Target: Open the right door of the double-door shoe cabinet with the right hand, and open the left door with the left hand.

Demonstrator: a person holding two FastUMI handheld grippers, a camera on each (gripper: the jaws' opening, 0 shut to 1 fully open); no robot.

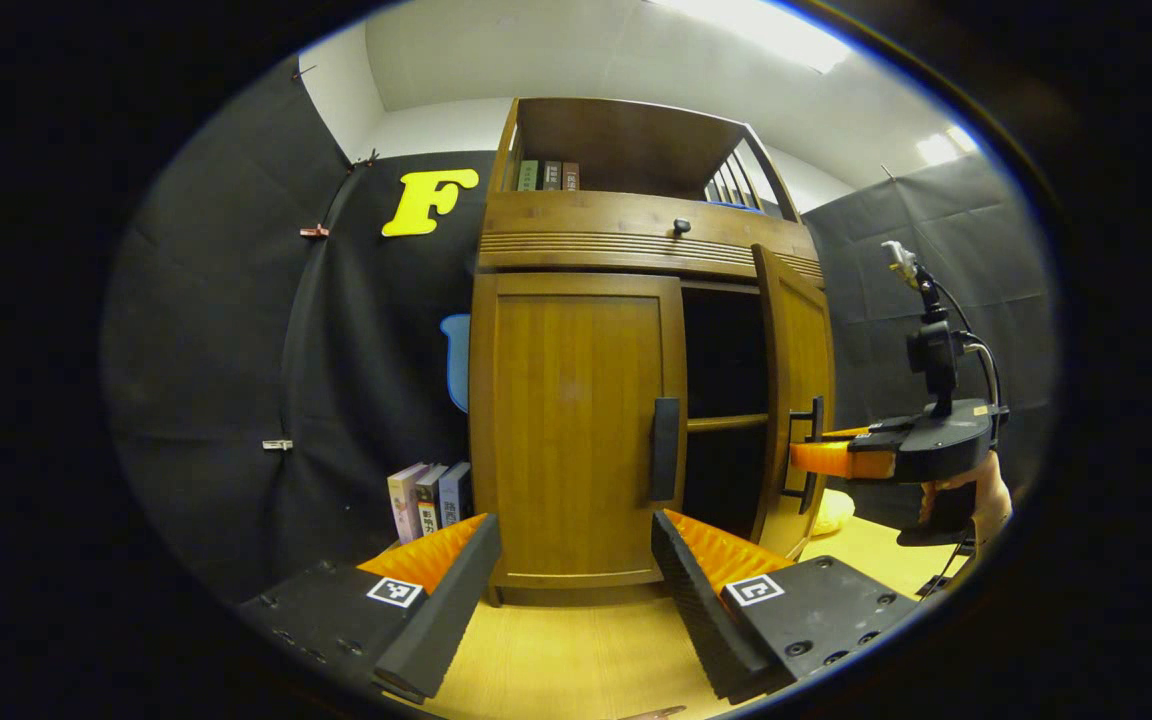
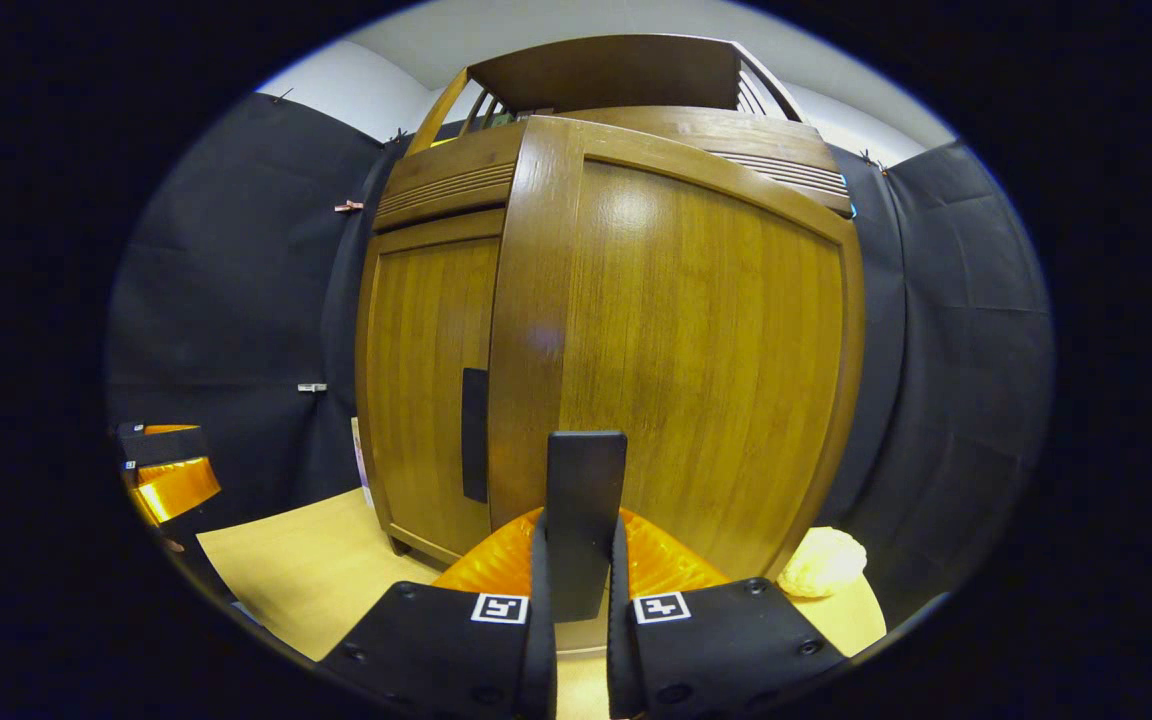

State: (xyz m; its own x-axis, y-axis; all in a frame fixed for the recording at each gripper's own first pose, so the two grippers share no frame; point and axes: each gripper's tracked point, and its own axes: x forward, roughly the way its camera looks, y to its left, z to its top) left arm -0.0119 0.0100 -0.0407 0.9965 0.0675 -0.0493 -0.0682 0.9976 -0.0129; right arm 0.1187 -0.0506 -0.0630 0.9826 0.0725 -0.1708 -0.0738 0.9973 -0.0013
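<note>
Holding the right handle (image 2: 584,500), our right gripper (image 2: 581,590) pinches it between both fingers; the right door (image 2: 706,340) stands partly swung out, about half done by our reckoning. Our left gripper (image 1: 576,560) is spread wide, level and aimed at the left handle (image 1: 665,448), not touching. Left door (image 1: 576,420): shut, still to open. Farther off, a hand (image 1: 976,500) holds the right gripper out level at its door. Cabinet (image 1: 636,240): upright on the table (image 1: 576,660).

Both cams face cabinet (image 1: 636,400); right gripper view closer
</note>
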